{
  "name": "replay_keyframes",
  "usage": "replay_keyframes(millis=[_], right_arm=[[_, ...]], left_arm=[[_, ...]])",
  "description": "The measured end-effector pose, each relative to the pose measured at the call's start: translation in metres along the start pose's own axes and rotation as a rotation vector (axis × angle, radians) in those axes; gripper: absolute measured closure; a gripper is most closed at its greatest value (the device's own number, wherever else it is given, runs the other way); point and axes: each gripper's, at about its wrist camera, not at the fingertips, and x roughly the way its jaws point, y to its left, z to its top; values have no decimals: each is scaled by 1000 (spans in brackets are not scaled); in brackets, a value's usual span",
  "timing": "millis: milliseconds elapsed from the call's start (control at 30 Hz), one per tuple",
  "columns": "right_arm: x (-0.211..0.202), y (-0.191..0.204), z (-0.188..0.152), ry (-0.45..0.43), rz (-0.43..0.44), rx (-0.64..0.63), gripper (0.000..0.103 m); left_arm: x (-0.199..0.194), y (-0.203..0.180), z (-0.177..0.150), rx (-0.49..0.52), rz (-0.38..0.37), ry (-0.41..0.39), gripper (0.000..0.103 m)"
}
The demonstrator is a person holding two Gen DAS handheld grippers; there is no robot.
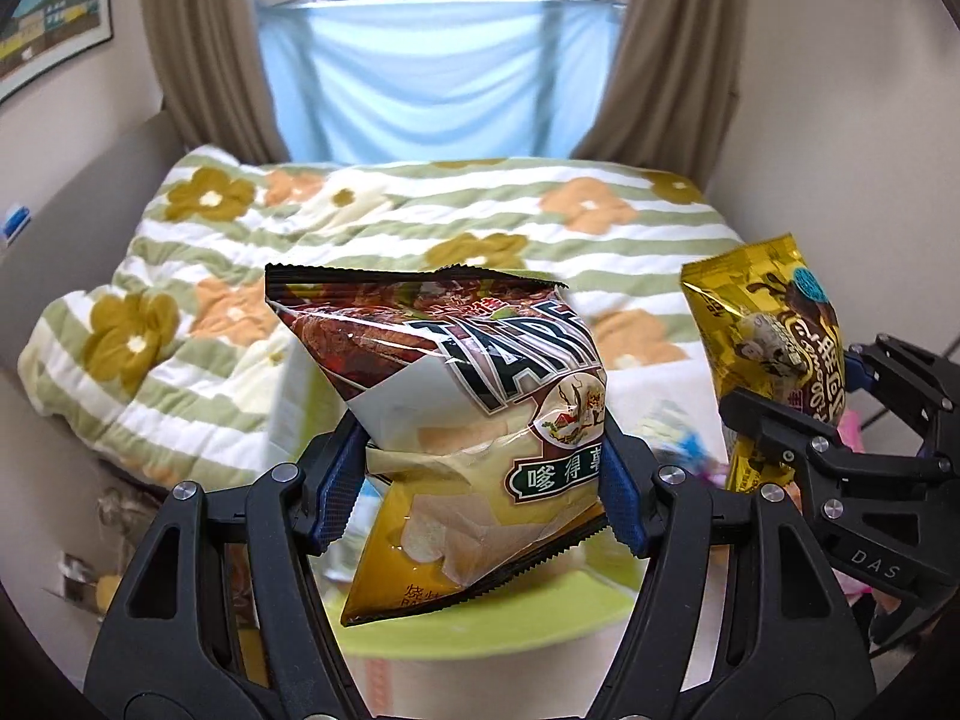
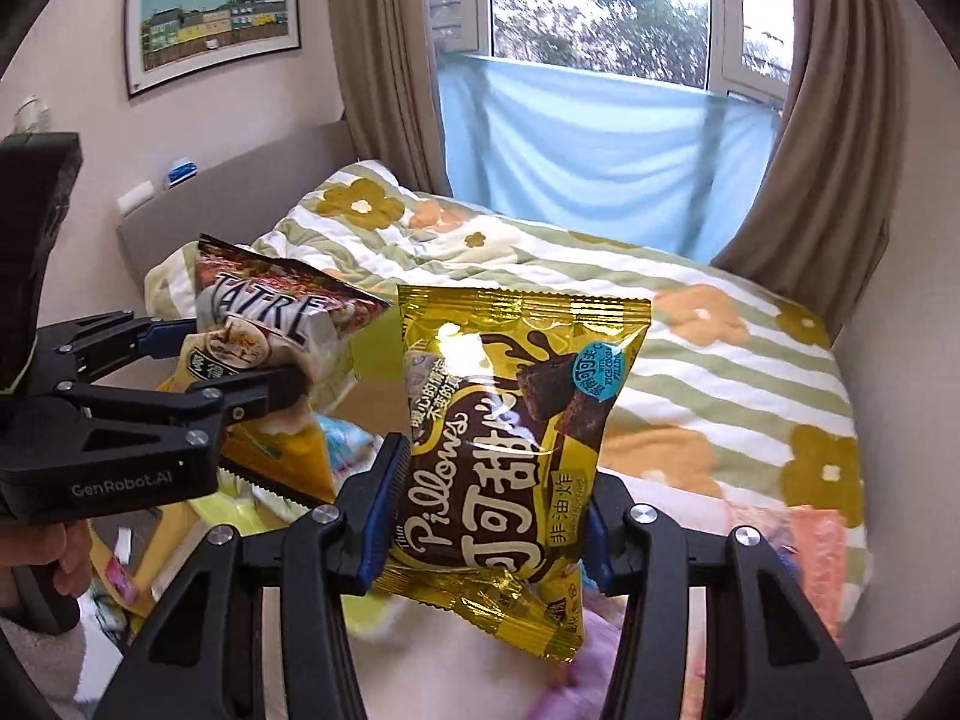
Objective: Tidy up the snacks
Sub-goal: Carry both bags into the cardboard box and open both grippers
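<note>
A snack bag in each of my tongs

My left gripper [image 1: 480, 480] is clamped on the chip bag [image 1: 474, 420]; my right gripper [image 2: 489, 516] pinches the gold Pillows bag [image 2: 510, 450], both lifted above the floral quilt [image 2: 720, 360].

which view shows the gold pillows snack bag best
The right wrist view: the shiny gold foil Pillows snack bag faces the camera, front print readable, clamped between the right claw pads. The left wrist view shows the same bag only at its right edge, turned sideways and partly hidden by that claw.
</note>
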Motion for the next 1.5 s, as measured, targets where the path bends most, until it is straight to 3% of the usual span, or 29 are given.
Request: replay_keyframes(millis=[167, 400, 467, 533, 600, 767, 933, 1033, 1267, 1300, 1367, 1400, 1433, 1500], right_arm=[[51, 20, 24, 60, 14, 48, 56], [97, 30, 37, 130, -24, 115, 56], [106, 29, 38, 147, -40, 130, 56], [115, 28, 37, 171, -55, 149, 56], [121, 29, 38, 188, -63, 159, 56], [135, 24, 35, 239, -87, 172, 56], [142, 20, 31, 256, -63, 193, 56], [149, 18, 31, 272, -48, 195, 56], [166, 16, 42, 261, -21, 200, 55], [167, 16, 43, 254, -23, 201, 51], [166, 16, 46, 231, -15, 208, 30], [165, 15, 47, 218, -9, 218, 12], [162, 14, 47, 208, 0, 228, 6], [157, 14, 45, 194, 15, 242, 6]], left_arm=[[44, 54, 17, -7, -24, 70, 38], [104, 87, 28, 28, -104, 162, 36], [119, 91, 29, 36, -120, 184, 31], [132, 92, 29, 57, -103, 200, 7], [138, 90, 27, 80, -85, 201, 0], [141, 101, 17, 56, -72, 212, 1], [125, 109, 1, 49, -18, 203, 1], [117, 114, -5, 16, -24, 197, 1], [108, 122, -11, -30, -11, 194, 1], [106, 123, -11, -35, -12, 192, 1], [103, 124, -11, -40, -9, 191, 1], [102, 125, -12, -41, -6, 192, 1], [101, 125, -13, -43, -8, 197, 1], [101, 125, -16, -58, -25, 206, 1]])
